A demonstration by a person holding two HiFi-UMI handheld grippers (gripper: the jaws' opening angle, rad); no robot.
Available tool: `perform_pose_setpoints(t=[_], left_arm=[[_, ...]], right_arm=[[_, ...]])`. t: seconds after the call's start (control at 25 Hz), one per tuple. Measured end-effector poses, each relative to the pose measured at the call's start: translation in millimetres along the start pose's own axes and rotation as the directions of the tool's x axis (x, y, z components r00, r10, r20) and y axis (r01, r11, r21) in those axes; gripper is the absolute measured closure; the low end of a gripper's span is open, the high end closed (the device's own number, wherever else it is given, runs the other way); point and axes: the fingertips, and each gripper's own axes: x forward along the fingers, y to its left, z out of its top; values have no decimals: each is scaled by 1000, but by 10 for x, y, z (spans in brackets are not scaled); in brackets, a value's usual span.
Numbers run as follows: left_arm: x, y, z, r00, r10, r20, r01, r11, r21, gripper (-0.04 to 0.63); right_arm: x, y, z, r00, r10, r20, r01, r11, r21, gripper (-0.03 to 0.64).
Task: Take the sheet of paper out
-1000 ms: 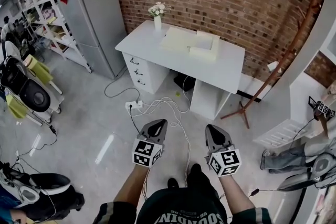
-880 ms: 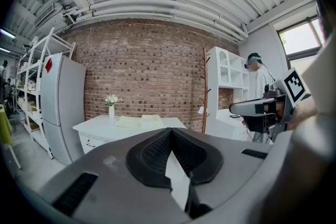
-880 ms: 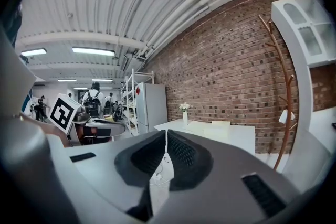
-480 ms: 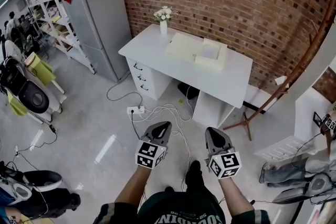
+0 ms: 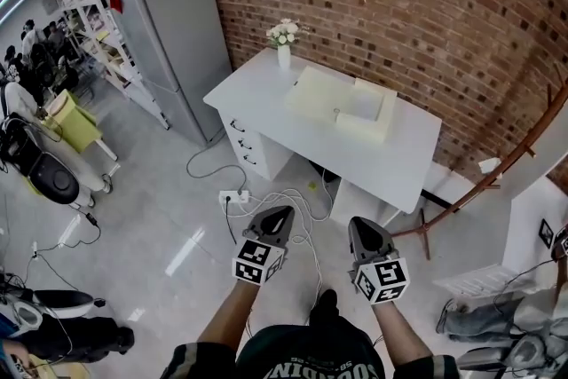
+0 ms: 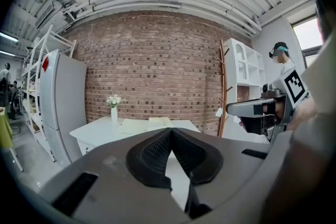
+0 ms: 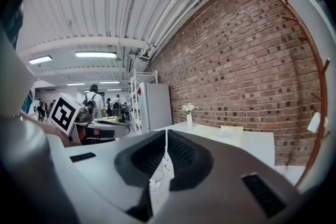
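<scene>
A white desk [image 5: 399, 164] stands against the brick wall, well ahead of me. On it lie a pale yellow flat sheet or pad [image 5: 318, 93] and a pale open folder or box [image 5: 368, 113] beside it. A vase of white flowers [image 5: 284, 44] stands at the desk's far left corner. My left gripper [image 5: 282, 211] and right gripper [image 5: 360, 223] are held side by side over the floor, both pointing at the desk. Each is shut with nothing between its jaws. In the left gripper view the pads [image 6: 157, 152] meet below the desk [image 6: 100, 132]. The right gripper view shows its pads [image 7: 181, 152] closed too.
A grey fridge [image 5: 169, 40] and metal shelves [image 5: 84, 4] stand left of the desk. A wooden coat stand [image 5: 506, 160] and a white cabinet [image 5: 537, 217] are on the right. A power strip [image 5: 235, 196] and white cables [image 5: 297, 204] lie on the floor ahead. Chairs and people are at far left.
The desk has grown larger and nearer in the head view as I walk toward it. Both grippers stay shut and side by side, carried forward with me.
</scene>
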Motion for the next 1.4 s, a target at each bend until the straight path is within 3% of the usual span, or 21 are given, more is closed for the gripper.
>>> perform_pose_setpoints(t=[0.48,0.8,1.2,1.4], left_arm=[[903,-83,118,997,71,8,-71,997,-27,584],[1083,2,157,995,97,14,-97,995,-35,584],[1490,376,139,998,58,-2,-58,998,-39,584],[1781,789,200,1000,17,-2,-17,999,-27,584]], right_arm=[[408,-837,32,996,86,-15,-87,996,-8,546],[578,-1008,21,994,108,-27,-108,994,-5,546],[1083,-1214,27,997,73,-38,-73,997,-5,546],[1553,-1254,93,999,32,-30,-32,999,-9,546]])
